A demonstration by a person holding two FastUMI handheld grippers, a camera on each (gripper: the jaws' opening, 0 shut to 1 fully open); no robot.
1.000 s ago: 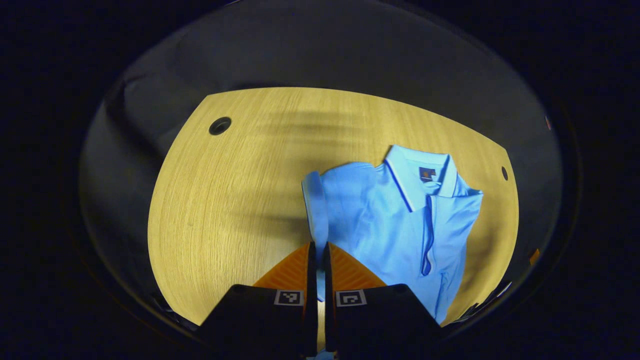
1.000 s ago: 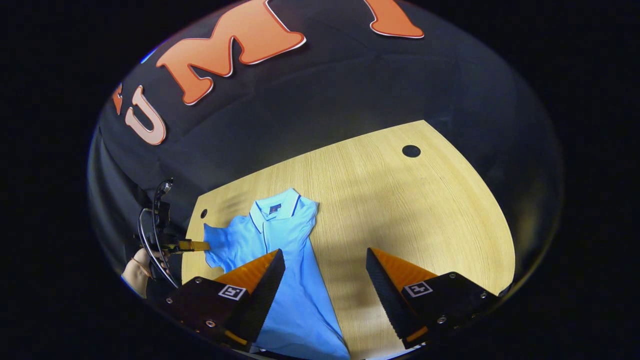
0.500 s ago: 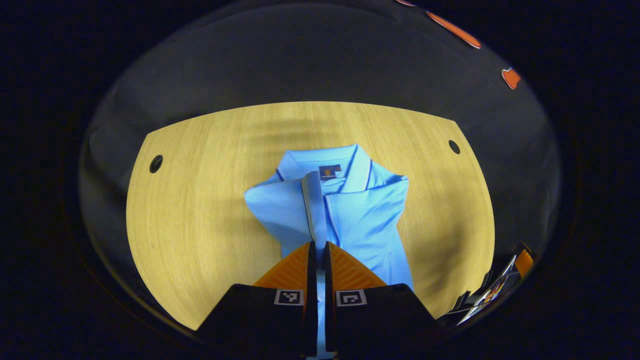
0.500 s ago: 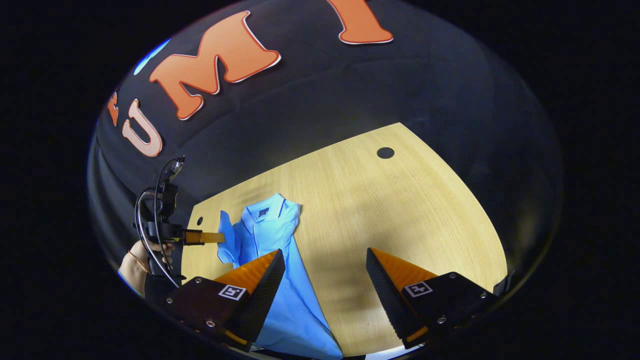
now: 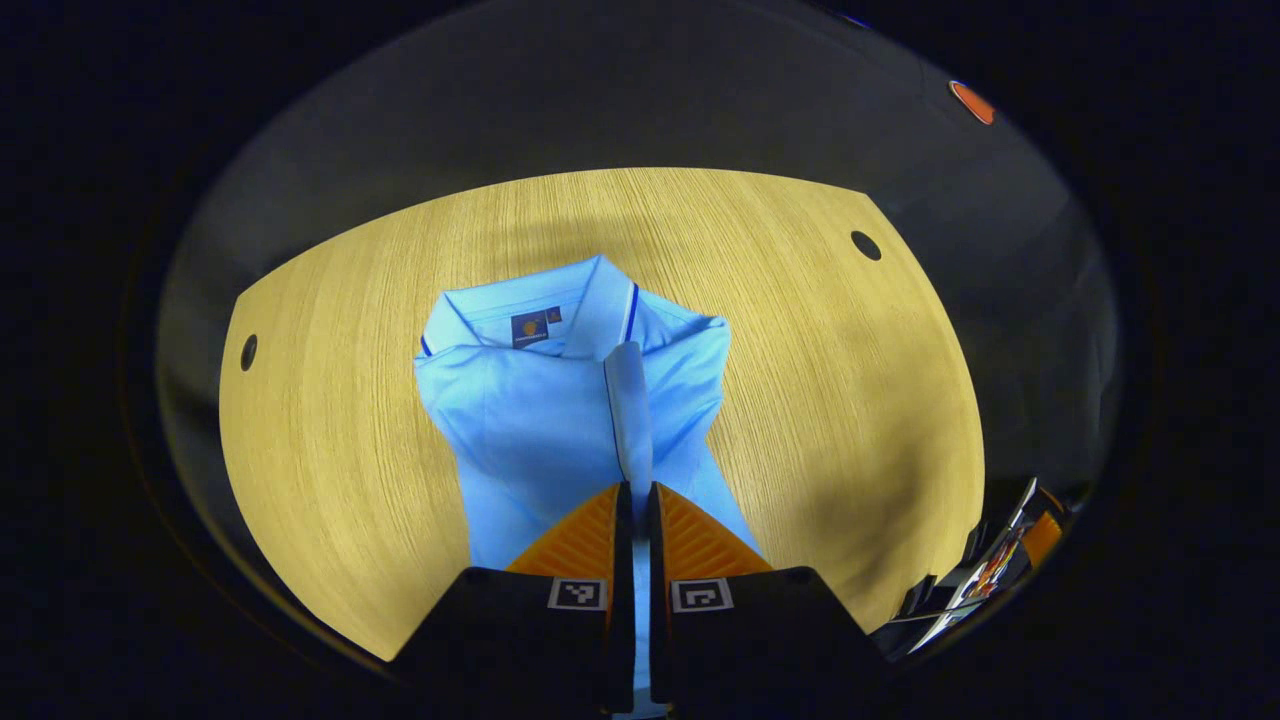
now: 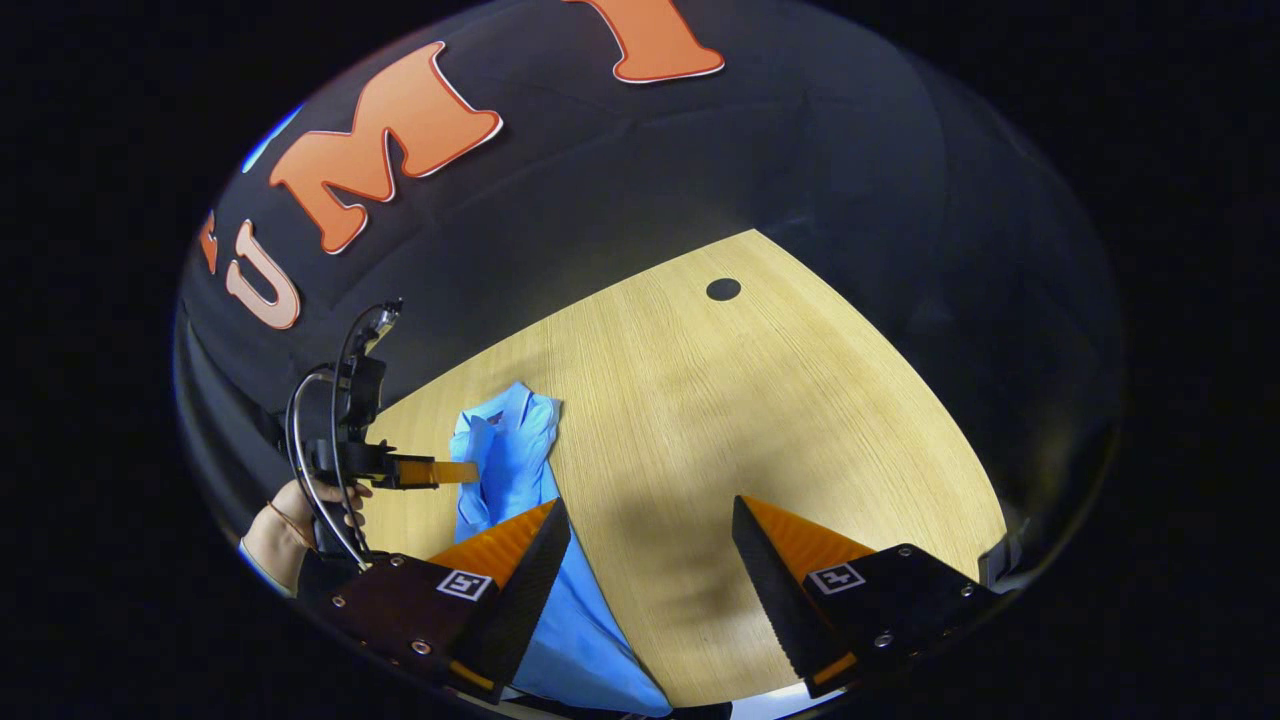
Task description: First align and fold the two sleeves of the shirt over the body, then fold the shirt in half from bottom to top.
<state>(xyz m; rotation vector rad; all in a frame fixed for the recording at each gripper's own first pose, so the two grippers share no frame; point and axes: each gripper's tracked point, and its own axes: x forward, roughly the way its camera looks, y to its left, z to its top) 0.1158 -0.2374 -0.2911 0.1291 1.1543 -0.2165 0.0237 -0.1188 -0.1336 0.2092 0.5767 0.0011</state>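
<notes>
Light blue knit, smooth and soft, the shirt (image 5: 560, 400) lies collar toward the far edge of the pale wood-grain table (image 5: 850, 400). The left gripper (image 5: 634, 500) is clamped on the sleeve (image 5: 630, 410), a narrow cuffed strip held over the body. The right gripper (image 6: 650, 525) stands wide apart above bare table beside the shirt's hem, with broad open wood toward the far corner.

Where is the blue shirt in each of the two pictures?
Left gripper view: the shirt lies in the middle on the table, collar far, its sleeve pinched in the left gripper.
Right gripper view: the shirt sits low left, beside the open right gripper.
Shared landmark: the shirt's collar.
</notes>
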